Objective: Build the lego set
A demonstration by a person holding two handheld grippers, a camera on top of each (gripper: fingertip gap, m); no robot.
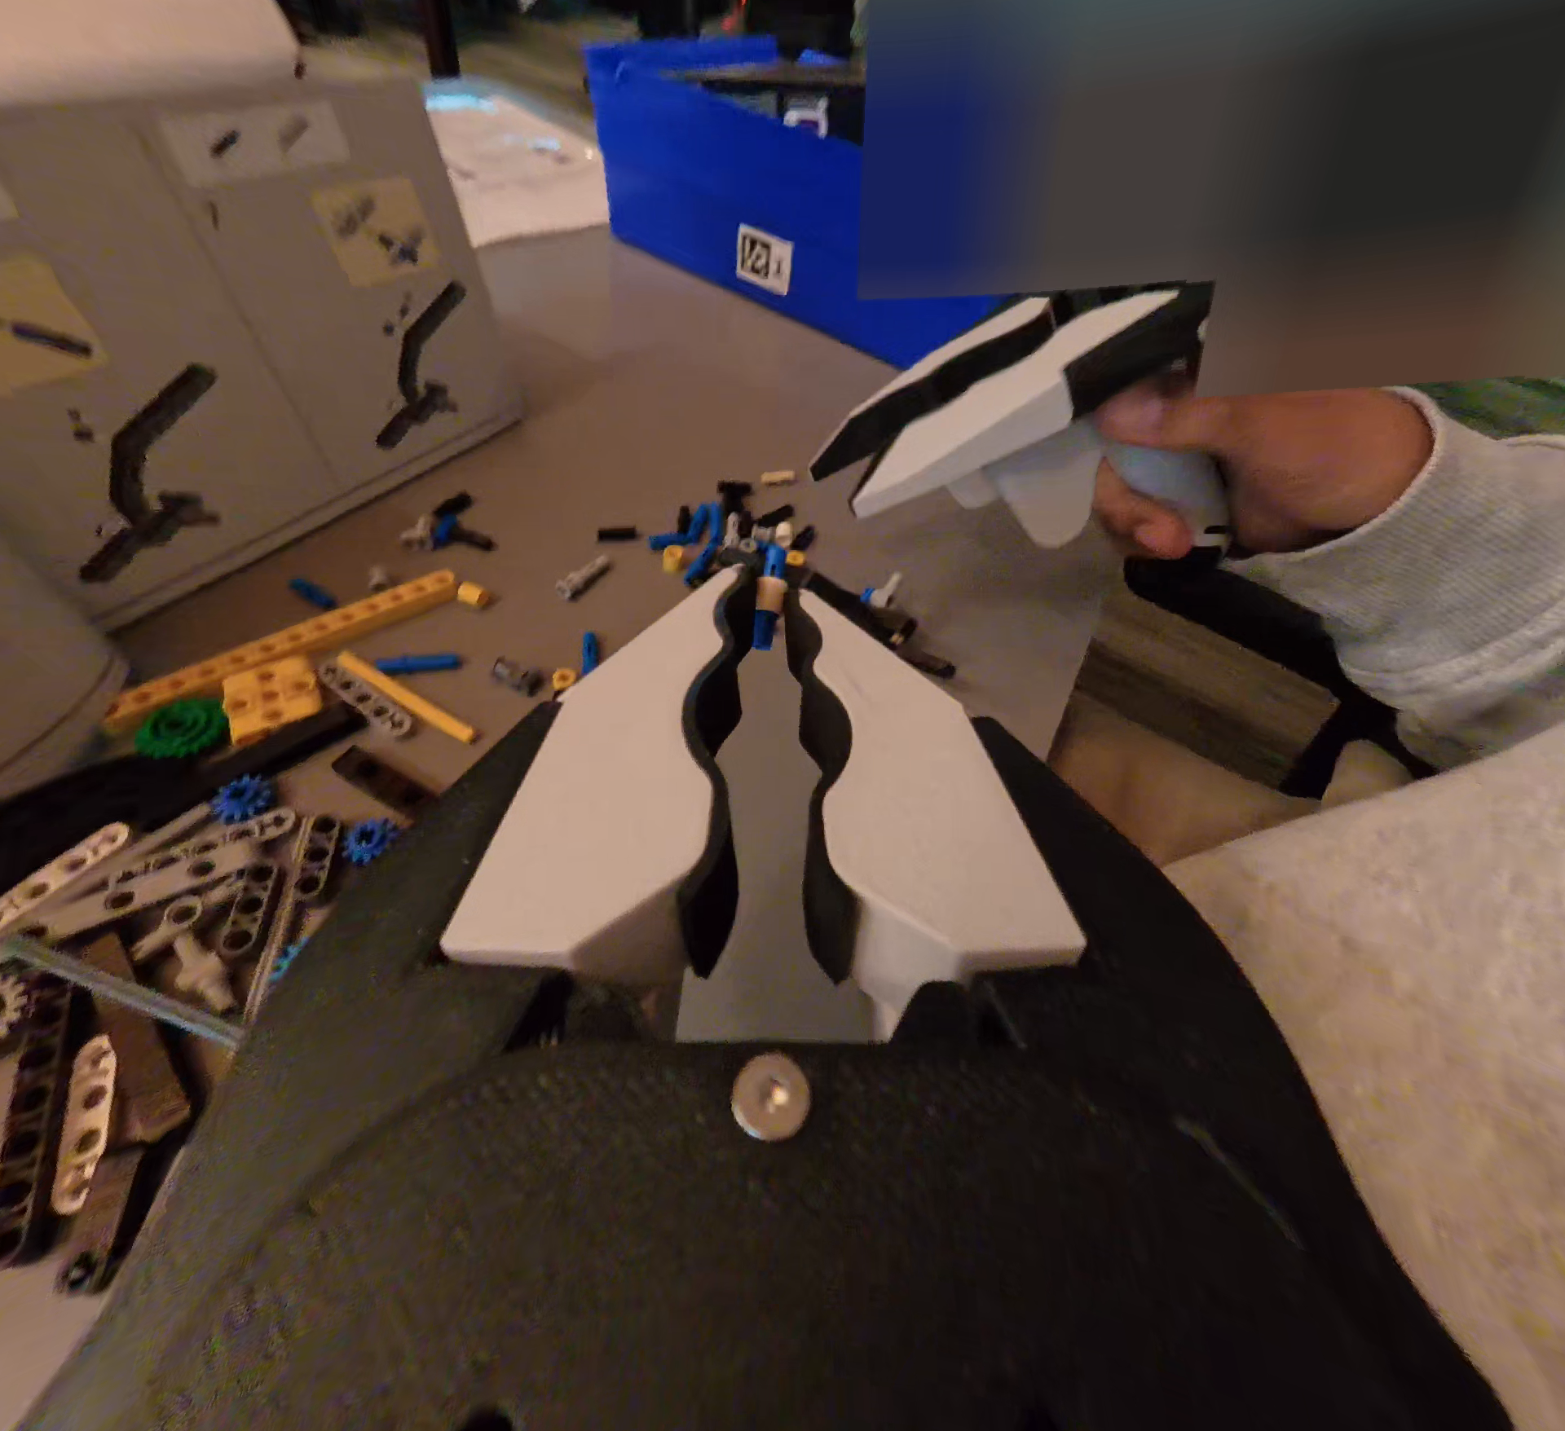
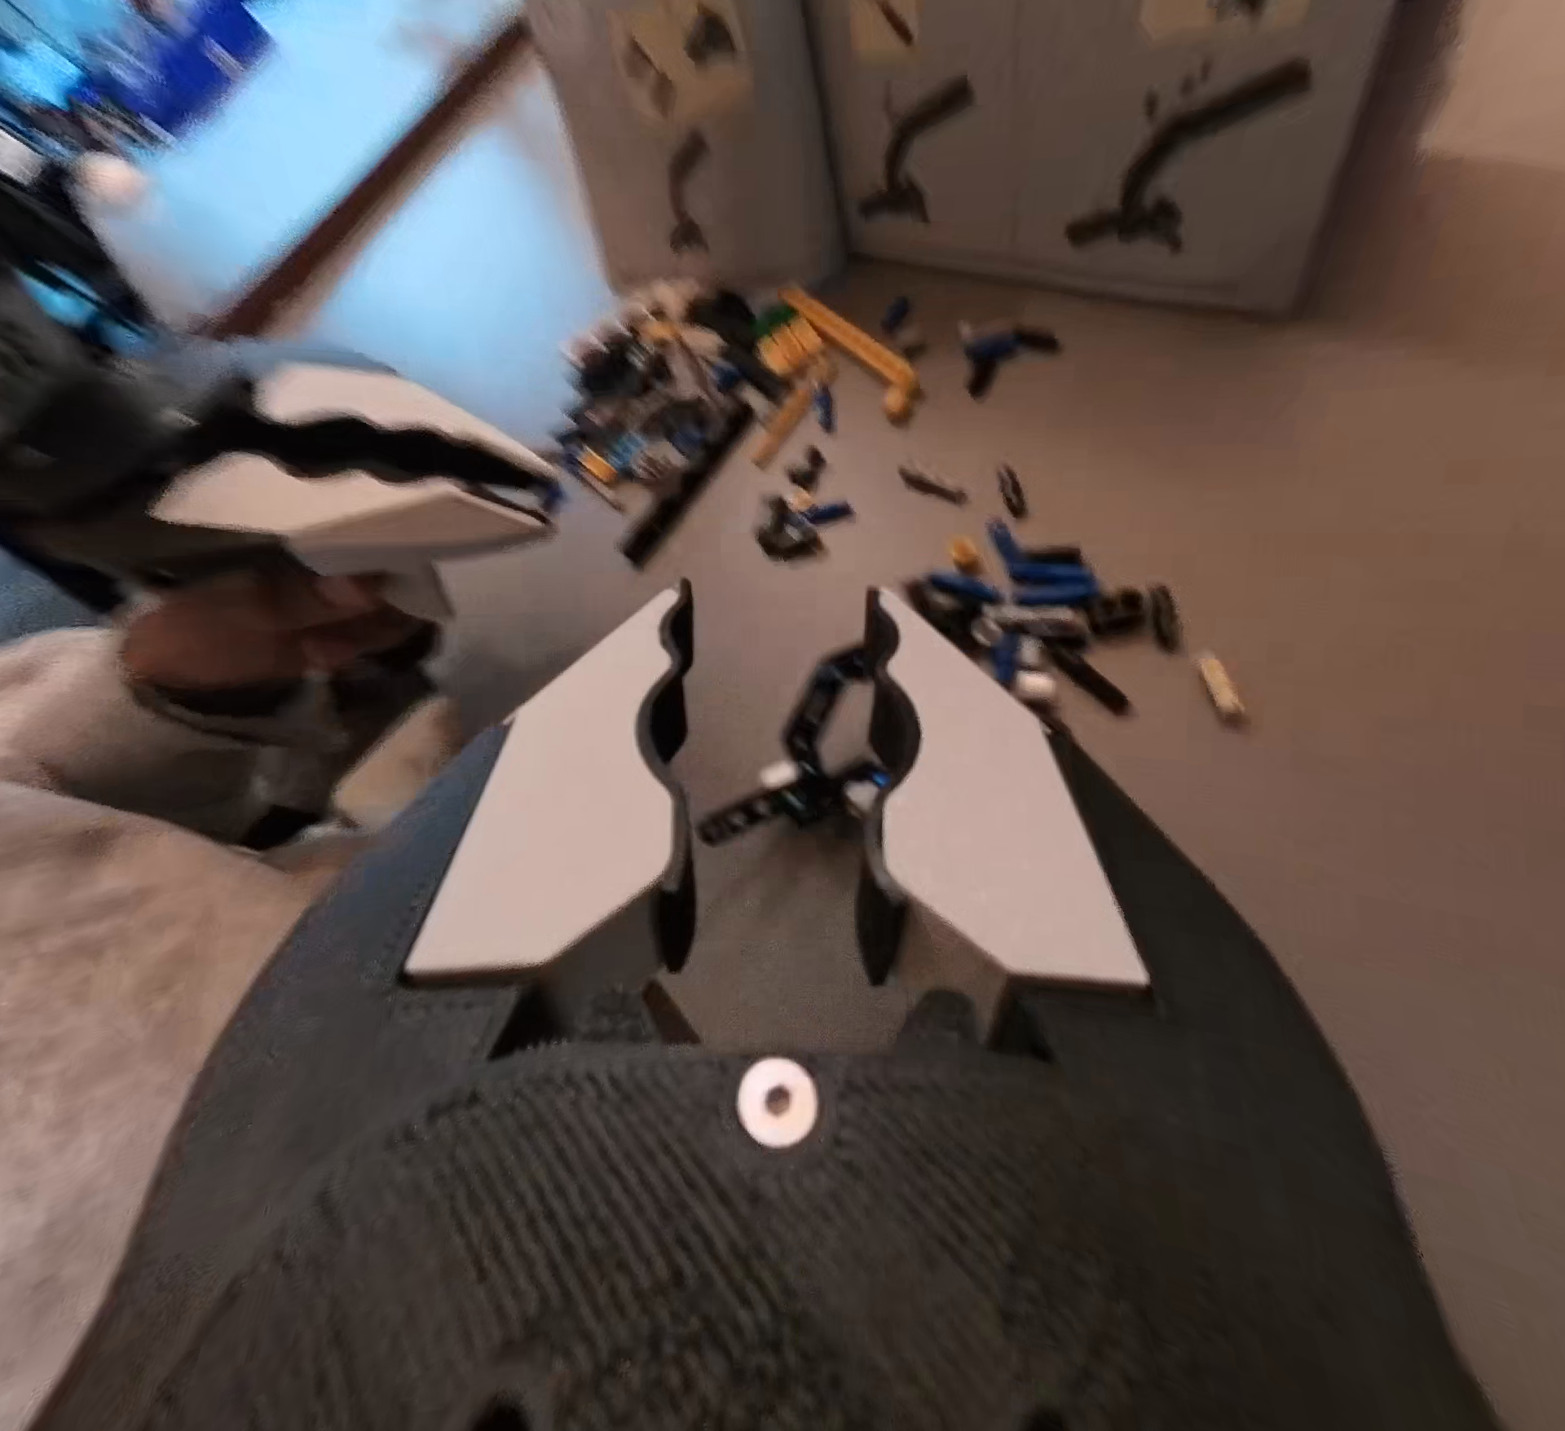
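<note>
My left gripper [image 1: 765,596] is shut on a small blue pin with a tan bush [image 1: 766,613], held at its fingertips above the grey table. It also shows at the left of the right wrist view [image 2: 542,495], blurred. My right gripper [image 2: 781,601] is open and empty, hovering over a black lego assembly [image 2: 815,747] that lies on the table between its fingers. In the left wrist view the right gripper [image 1: 838,491] is at the upper right, held by a hand, above a pile of blue and black pins [image 1: 728,535].
Open instruction pages [image 1: 254,307] [image 2: 1059,78] stand at the back. Yellow beams [image 1: 288,641] [image 2: 855,349], a green gear [image 1: 182,726] and grey beams [image 1: 169,882] lie to the left. A blue bin [image 1: 720,180] stands behind. The table edge [image 1: 1075,671] is at the right. The grippers' ends are close to 7 centimeters from one another. Between my left fingertips and the green gear [image 1: 182,726] there is roughly 15 centimeters. It is also in sight in the right wrist view [image 2: 771,323].
</note>
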